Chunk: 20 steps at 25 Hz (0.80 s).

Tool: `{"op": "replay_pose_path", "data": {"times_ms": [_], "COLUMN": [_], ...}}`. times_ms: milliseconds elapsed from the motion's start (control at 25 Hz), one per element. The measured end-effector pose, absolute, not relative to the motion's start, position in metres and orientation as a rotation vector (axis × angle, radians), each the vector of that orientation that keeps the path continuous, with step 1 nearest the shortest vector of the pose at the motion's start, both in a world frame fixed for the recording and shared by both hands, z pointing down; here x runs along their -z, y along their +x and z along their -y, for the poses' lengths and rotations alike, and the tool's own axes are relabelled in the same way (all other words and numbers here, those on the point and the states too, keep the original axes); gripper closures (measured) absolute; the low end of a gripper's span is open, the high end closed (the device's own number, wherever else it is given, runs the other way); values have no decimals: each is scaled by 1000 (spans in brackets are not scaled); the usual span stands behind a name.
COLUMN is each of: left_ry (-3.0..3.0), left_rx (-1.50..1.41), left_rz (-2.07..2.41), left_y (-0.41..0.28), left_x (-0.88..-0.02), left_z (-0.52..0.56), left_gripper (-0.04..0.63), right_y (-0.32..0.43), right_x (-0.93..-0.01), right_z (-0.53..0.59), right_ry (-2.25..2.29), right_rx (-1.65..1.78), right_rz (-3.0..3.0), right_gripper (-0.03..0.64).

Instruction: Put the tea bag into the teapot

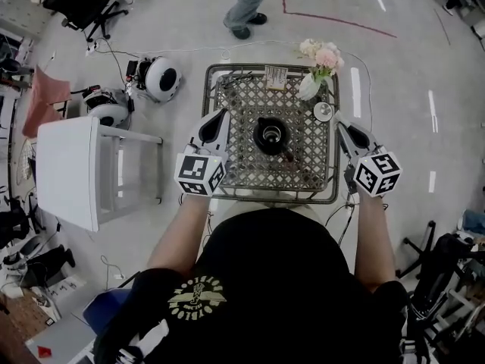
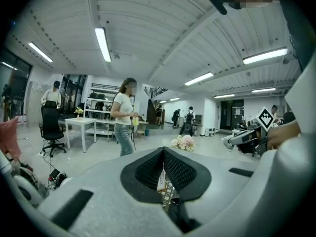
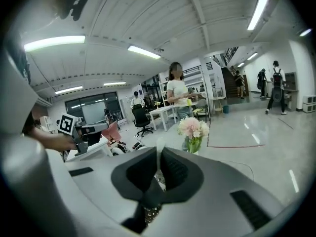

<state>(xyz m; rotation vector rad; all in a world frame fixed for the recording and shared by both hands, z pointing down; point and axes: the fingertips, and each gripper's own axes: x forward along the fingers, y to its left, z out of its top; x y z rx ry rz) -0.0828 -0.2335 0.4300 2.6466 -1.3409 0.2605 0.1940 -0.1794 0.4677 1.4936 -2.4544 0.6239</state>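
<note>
A black teapot (image 1: pixel 270 136) stands open-topped in the middle of a small lattice-top table (image 1: pixel 241 174). A pale tea bag packet (image 1: pixel 276 76) lies at the table's far edge. My left gripper (image 1: pixel 221 114) hovers over the table's left side, left of the teapot, and its jaws meet at the tips (image 2: pixel 163 151) with nothing in them. Over the table's right edge is my right gripper (image 1: pixel 338 117), shut (image 3: pixel 159 154), beside a small round lid (image 1: pixel 323 111). Nothing shows clearly between its jaws.
A white vase of pink flowers (image 1: pixel 317 73) stands at the table's far right corner. A white side table (image 1: pixel 72 174) is to the left, with round white devices (image 1: pixel 162 77) and cables on the floor. A person's legs (image 1: pixel 244 6) are beyond the table.
</note>
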Motion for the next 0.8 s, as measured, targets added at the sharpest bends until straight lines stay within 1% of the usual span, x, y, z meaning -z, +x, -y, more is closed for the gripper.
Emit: {"op": "replay_pose_path", "data": {"times_ms": [360, 800], "left_ry": [2618, 2603], "left_rx": [-244, -247], "left_rz": [1389, 1406], "left_y": [-113, -132], "left_x": [-427, -427], "left_z": [234, 237], "left_gripper": [586, 586], "right_y": [151, 96], "right_x": [-461, -465], "right_z": [187, 201], "right_ry": [1396, 1276], "right_rx": [-600, -575], "right_rz": [2501, 2549], "right_gripper": [598, 598]}}
